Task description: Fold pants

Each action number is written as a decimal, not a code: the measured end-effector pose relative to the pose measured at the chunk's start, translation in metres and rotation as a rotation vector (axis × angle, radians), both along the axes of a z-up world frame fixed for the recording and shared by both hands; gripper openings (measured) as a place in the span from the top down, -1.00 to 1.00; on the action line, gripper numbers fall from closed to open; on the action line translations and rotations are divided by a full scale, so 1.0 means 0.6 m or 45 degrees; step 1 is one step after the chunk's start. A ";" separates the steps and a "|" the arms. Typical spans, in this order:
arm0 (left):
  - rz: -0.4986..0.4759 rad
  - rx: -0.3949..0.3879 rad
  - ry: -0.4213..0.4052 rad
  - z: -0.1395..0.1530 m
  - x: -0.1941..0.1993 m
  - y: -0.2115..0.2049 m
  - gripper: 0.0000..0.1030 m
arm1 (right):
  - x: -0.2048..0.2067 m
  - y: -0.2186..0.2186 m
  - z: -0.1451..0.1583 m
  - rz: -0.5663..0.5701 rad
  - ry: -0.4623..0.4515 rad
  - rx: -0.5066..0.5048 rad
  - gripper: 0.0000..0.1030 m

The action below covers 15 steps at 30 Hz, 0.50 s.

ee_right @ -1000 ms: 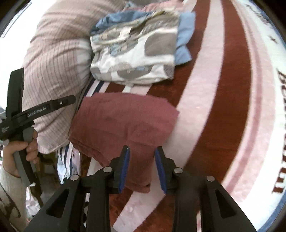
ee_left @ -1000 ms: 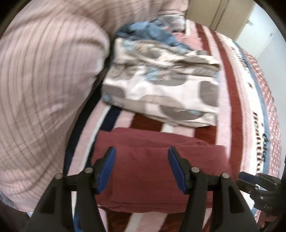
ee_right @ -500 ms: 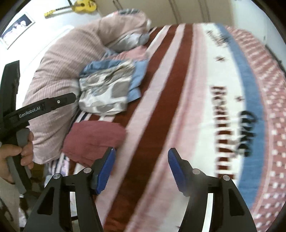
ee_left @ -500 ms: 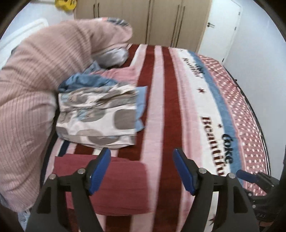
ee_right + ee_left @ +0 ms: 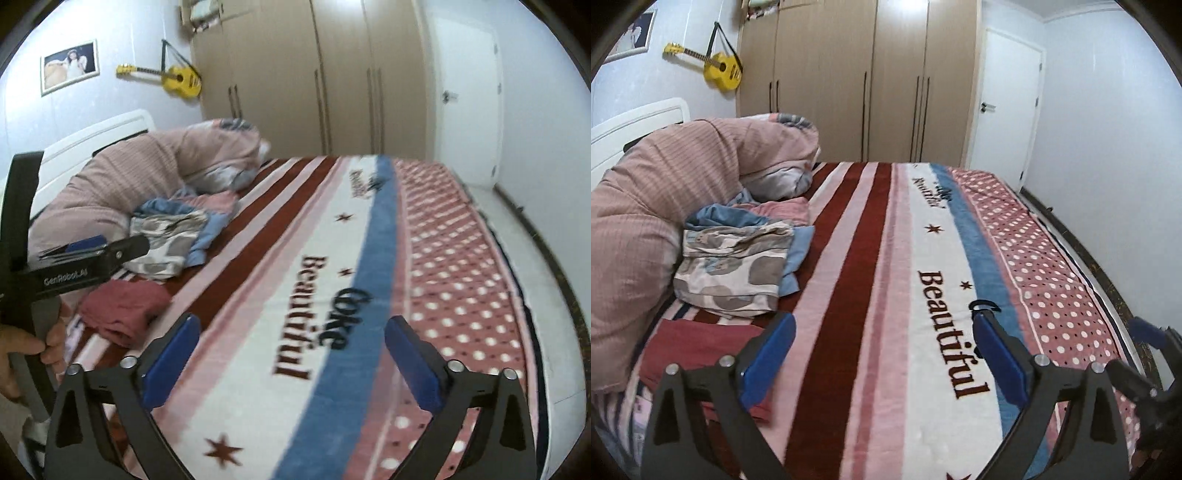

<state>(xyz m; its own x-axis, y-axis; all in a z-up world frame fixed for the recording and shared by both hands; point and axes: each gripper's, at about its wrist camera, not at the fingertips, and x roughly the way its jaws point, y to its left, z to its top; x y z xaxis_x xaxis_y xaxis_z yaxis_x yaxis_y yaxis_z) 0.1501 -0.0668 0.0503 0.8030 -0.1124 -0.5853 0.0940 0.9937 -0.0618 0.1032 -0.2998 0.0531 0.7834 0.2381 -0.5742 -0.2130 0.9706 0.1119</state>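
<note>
Both claws spread wide and empty, the left claw [image 5: 882, 354] and right claw [image 5: 291, 360] above the bed [image 5: 923, 258]. The maroon pants [image 5: 698, 343] lie folded beside the patterned pile [image 5: 731, 280]. Judgement: lift clear without snagging that stack.

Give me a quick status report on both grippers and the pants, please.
Left gripper open, empty. Right gripper open, empty. Maroon pants folded on the striped blanket, beside the patterned clothes pile. Nothing in the way.
</note>
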 end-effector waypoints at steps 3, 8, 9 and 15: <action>-0.011 0.003 -0.069 -0.036 -0.019 -0.005 -0.92 | -0.027 -0.018 -0.034 -0.021 -0.098 0.013 -0.99; -0.039 -0.009 -0.203 -0.095 -0.043 -0.004 -0.94 | -0.054 -0.024 -0.101 -0.024 -0.247 0.027 -0.99; -0.043 -0.010 -0.226 -0.107 -0.046 -0.004 -0.94 | -0.056 -0.022 -0.111 -0.020 -0.269 0.020 -0.99; -0.053 -0.028 -0.344 -0.152 -0.079 0.003 -0.94 | -0.082 -0.017 -0.160 -0.012 -0.405 -0.008 -0.99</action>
<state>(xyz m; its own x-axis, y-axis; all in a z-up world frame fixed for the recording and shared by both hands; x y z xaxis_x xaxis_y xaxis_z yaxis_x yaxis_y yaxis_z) 0.1030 -0.0648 -0.0409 0.9242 -0.1586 -0.3473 0.1505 0.9873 -0.0503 0.0541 -0.3102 -0.0427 0.9259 0.2274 -0.3017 -0.2275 0.9731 0.0353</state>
